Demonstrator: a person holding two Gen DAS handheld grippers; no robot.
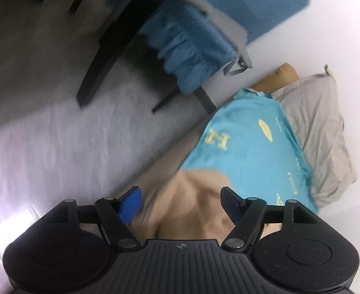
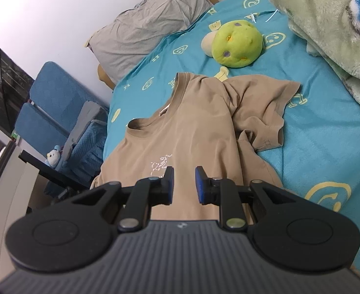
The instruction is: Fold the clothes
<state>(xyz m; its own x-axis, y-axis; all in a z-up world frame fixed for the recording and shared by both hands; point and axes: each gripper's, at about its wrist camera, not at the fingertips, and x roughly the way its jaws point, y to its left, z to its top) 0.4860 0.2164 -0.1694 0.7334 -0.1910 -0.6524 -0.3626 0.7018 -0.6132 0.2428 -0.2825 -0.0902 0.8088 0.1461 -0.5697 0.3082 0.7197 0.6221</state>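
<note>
A tan T-shirt (image 2: 185, 132) with a small white print lies spread on the turquoise bed sheet (image 2: 327, 127), collar toward the pillow, its right sleeve rumpled. My right gripper (image 2: 184, 186) hovers over the shirt's lower chest with its jaws a small gap apart and nothing between them. In the blurred left wrist view, my left gripper (image 1: 181, 202) is wide open just over a bunched tan part of the shirt (image 1: 192, 203) at the bed's edge. I cannot tell if it touches the cloth.
A green plush toy (image 2: 236, 44) lies beyond the collar. A grey pillow (image 2: 145, 29) sits at the bed's head and a pale green fleece blanket (image 2: 331, 24) at the right. A blue chair (image 1: 194, 46) and dark desk stand beside the bed on a pale floor (image 1: 45, 134).
</note>
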